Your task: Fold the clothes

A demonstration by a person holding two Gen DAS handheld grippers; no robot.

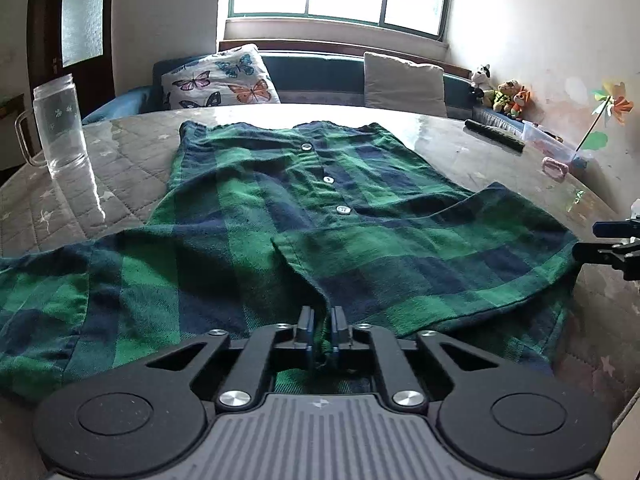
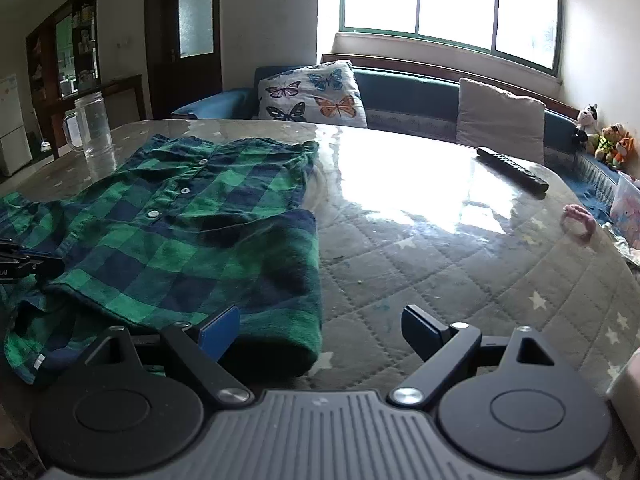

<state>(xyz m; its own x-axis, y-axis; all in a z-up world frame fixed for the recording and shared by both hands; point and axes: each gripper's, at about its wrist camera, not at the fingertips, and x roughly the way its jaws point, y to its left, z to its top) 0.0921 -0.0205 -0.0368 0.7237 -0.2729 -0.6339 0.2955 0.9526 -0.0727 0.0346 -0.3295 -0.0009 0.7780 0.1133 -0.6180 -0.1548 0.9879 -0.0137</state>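
Observation:
A green and navy checked shirt [image 1: 320, 208] lies button side up on the table, with its right side folded in over the front. My left gripper [image 1: 323, 334] is at the shirt's near edge, and a pinch of the cloth shows between its closed fingers. In the right wrist view the shirt [image 2: 192, 240] fills the left half. My right gripper [image 2: 320, 326] stands open just above the folded right edge, its left finger [image 2: 222, 326] over the cloth and its right one over bare table. Each gripper shows at the edge of the other's view.
The table [image 2: 420, 280] has a quilted star cover under a glossy sheet. A glass jug [image 1: 60, 128] stands far left. A black remote [image 2: 512, 172] and a pink ring [image 2: 578, 220] lie far right. A sofa with cushions stands behind.

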